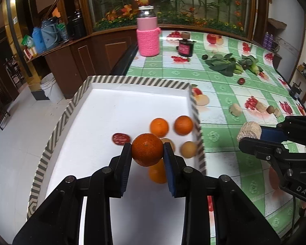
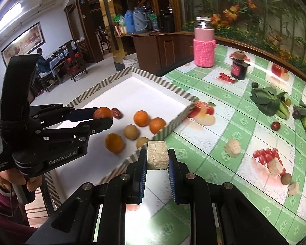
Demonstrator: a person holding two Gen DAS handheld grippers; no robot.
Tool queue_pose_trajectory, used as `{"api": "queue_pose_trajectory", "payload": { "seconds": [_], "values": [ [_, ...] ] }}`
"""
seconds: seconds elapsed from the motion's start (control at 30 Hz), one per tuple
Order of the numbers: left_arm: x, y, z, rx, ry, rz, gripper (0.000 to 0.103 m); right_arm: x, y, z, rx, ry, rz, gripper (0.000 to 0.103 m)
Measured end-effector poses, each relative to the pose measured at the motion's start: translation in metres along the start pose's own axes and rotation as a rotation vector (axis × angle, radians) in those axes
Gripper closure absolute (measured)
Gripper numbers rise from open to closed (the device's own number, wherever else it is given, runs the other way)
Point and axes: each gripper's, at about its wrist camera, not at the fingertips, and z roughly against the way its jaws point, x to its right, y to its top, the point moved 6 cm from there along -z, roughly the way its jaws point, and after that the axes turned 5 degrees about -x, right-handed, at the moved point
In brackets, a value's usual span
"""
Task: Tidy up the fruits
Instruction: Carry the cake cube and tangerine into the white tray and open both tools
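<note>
**A:** status on left gripper (image 1: pixel 147 150)?

**B:** clamped on a mandarin (image 1: pixel 147 149), pads on both sides of it. It hangs above the white tray (image 1: pixel 132 100), over the near end where the loose fruit sits.

**A:** what's in the tray?

**B:** two oranges (image 1: pixel 159 127) side by side near the right wall, a third orange (image 1: pixel 157 173) under the held one, two tan round fruits (image 1: pixel 189 149) by the right wall, one red date (image 1: pixel 121 138) to the left. All blurred in the left wrist view.

**A:** right gripper (image 2: pixel 157 157)?

**B:** clenched on a pale beige block (image 2: pixel 157 155), rough-textured, can't tell what it is. It's held above the green checked tablecloth (image 2: pixel 224 106), just outside the tray's striped rim.

**A:** left on the table?

**B:** more beige chunks (image 2: pixel 233 147), a small brown fruit (image 2: pixel 286 178), a red one (image 2: pixel 275 125), leafy greens (image 2: pixel 269 102). Pink-sleeved bottle (image 2: pixel 204 47) and dark jar (image 2: pixel 239 67) at the far end.
</note>
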Motion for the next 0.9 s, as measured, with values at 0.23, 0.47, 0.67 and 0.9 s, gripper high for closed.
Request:
{"api": "queue_pose_trajectory", "payload": {
  "seconds": [0.23, 0.47, 0.67, 0.9],
  "values": [
    [-0.020, -0.003, -0.007, -0.014, 0.027, 0.026, 0.075, -0.020, 0.011, -0.010, -0.011, 0.021, 0.042, 0.084],
    [-0.039, -0.006, -0.013, -0.029, 0.042, 0.055, 0.075, -0.038, 0.017, -0.022, -0.027, 0.038, 0.083, 0.084],
    [-0.051, -0.008, -0.020, -0.043, 0.053, 0.073, 0.075, -0.052, 0.020, -0.032, -0.044, 0.056, 0.109, 0.084],
    [-0.067, -0.007, -0.029, -0.062, 0.068, 0.106, 0.075, -0.071, 0.019, -0.046, -0.075, 0.086, 0.148, 0.084]
  ]
}}
